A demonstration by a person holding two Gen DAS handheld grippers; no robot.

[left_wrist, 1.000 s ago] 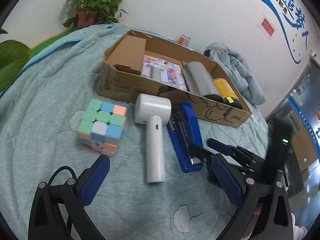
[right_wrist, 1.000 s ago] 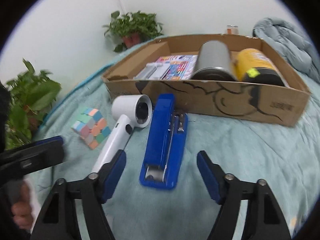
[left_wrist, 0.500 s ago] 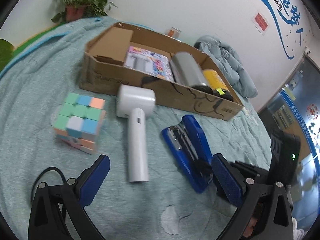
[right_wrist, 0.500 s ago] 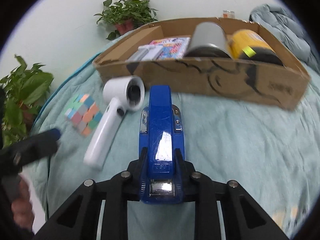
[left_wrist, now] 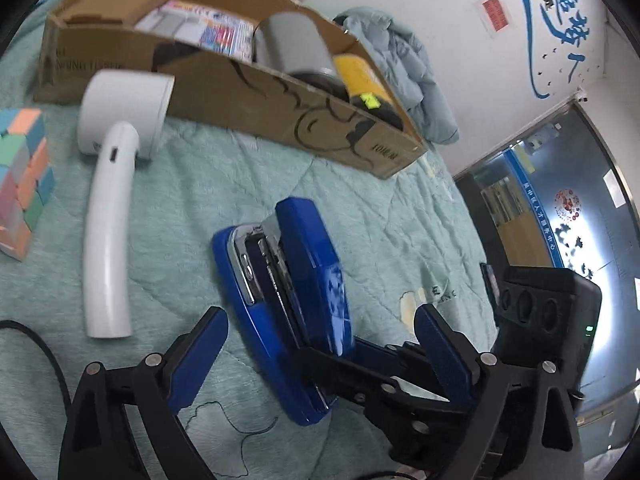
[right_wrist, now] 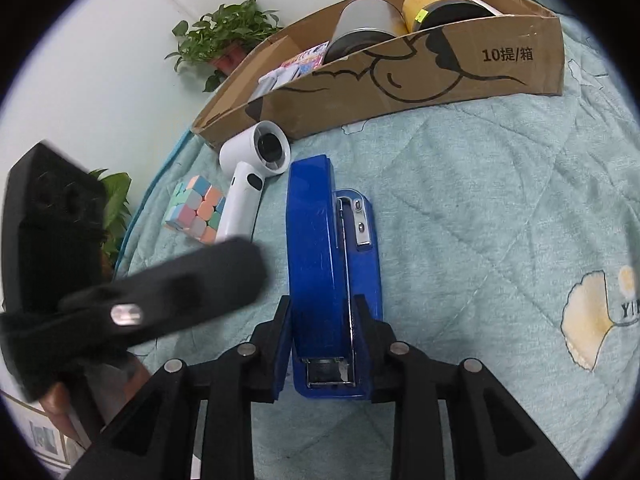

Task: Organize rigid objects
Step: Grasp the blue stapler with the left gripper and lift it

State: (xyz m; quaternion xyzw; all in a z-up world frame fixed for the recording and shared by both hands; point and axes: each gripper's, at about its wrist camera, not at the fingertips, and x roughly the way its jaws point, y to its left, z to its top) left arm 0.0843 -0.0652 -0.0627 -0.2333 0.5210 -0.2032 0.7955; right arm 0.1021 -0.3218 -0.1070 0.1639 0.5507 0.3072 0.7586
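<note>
A blue stapler [right_wrist: 330, 264] is clamped at its near end by my right gripper [right_wrist: 322, 336], which is shut on it and holds it tilted over the green quilt. It also shows in the left wrist view [left_wrist: 296, 300], with my right gripper [left_wrist: 344, 364] on its end. My left gripper [left_wrist: 320, 360] is open and empty, its fingers either side of the stapler's near end. A white handheld fan [left_wrist: 116, 168] and a pastel puzzle cube [left_wrist: 22, 176] lie to the left. The cardboard box [right_wrist: 440, 72] stands behind.
The box holds a grey cylinder [left_wrist: 294, 48], a yellow can [left_wrist: 366, 88] and a printed package [left_wrist: 208, 30]. A bundled blue-grey blanket [left_wrist: 404, 68] lies past the box. A potted plant [right_wrist: 228, 36] stands at the back. A black cable [left_wrist: 32, 340] trails near my left gripper.
My right gripper closed on the stapler and raised and tilted it. My left gripper moved right and closer, so the stapler now sits between its open fingers.
</note>
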